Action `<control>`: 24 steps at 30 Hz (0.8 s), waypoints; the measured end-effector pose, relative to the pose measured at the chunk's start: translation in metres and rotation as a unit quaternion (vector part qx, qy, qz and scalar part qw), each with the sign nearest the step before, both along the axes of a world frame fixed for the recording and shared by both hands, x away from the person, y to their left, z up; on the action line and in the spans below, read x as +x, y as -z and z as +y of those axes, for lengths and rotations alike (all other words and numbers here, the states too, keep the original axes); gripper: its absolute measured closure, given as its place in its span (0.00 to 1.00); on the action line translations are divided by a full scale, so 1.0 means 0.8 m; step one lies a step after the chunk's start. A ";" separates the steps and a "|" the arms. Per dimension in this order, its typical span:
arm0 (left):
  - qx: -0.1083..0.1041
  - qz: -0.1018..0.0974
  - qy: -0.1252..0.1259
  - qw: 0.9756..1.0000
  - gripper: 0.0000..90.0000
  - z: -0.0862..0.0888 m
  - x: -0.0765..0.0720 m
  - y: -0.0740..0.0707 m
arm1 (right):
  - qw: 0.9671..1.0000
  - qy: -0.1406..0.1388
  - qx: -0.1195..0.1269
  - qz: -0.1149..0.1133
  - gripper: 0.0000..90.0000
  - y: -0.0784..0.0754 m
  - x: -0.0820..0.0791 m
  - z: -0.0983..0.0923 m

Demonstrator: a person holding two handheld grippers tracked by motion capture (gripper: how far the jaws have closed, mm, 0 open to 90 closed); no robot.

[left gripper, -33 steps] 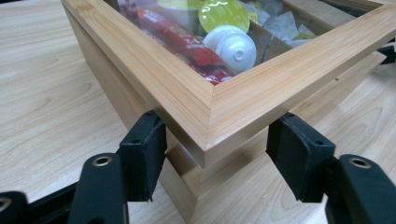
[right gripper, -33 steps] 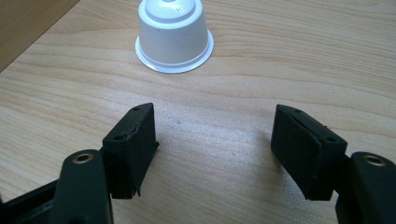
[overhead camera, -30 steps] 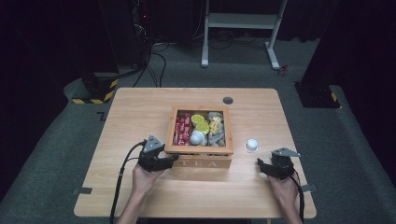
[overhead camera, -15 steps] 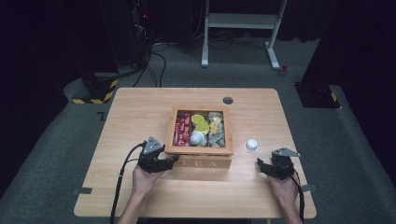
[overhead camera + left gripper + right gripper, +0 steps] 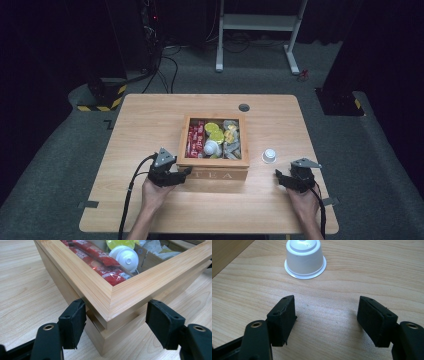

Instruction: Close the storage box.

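A wooden tea box [image 5: 215,170] marked TEA stands mid-table, holding red packets [image 5: 100,261], yellow and white capsules [image 5: 126,256] and grey sachets. My left gripper [image 5: 182,175] is open at the box's front left corner [image 5: 110,315], its jaws spread to either side of that corner, at the level of the lid seam. A white coffee capsule [image 5: 269,156] stands upside down on the table right of the box. Open too, my right gripper [image 5: 280,177] hovers low over bare wood, just short of that capsule [image 5: 304,258], with nothing between its jaws.
The wooden table [image 5: 150,120] has a round cable hole [image 5: 244,107] behind the box. A white desk frame [image 5: 260,30] and dark equipment stand on the grey carpet beyond. Cables trail from both grippers toward the table's near edge.
The left gripper has edged slightly right toward the box corner. The right gripper and the capsule have not moved.
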State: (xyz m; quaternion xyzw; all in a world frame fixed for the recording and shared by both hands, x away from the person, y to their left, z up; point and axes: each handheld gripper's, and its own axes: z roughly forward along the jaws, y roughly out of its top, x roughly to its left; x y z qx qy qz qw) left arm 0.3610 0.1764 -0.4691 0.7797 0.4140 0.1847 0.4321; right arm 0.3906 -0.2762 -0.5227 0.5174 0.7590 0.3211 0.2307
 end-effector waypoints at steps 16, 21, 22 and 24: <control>0.011 0.004 -0.006 1.000 0.35 -0.001 -0.004 0.008 | 1.000 0.000 0.000 0.000 0.35 0.000 0.000 0.000; -0.005 -0.002 -0.011 1.000 0.34 0.013 -0.011 0.006 | 1.000 0.000 0.000 0.000 0.35 0.000 0.000 0.000; -0.005 -0.002 -0.011 1.000 0.34 0.013 -0.011 0.006 | 1.000 0.000 0.000 0.000 0.35 0.000 0.000 0.000; -0.020 -0.006 -0.009 1.000 0.34 0.021 -0.018 0.002 | 1.000 0.000 0.000 0.000 0.35 0.000 0.000 0.000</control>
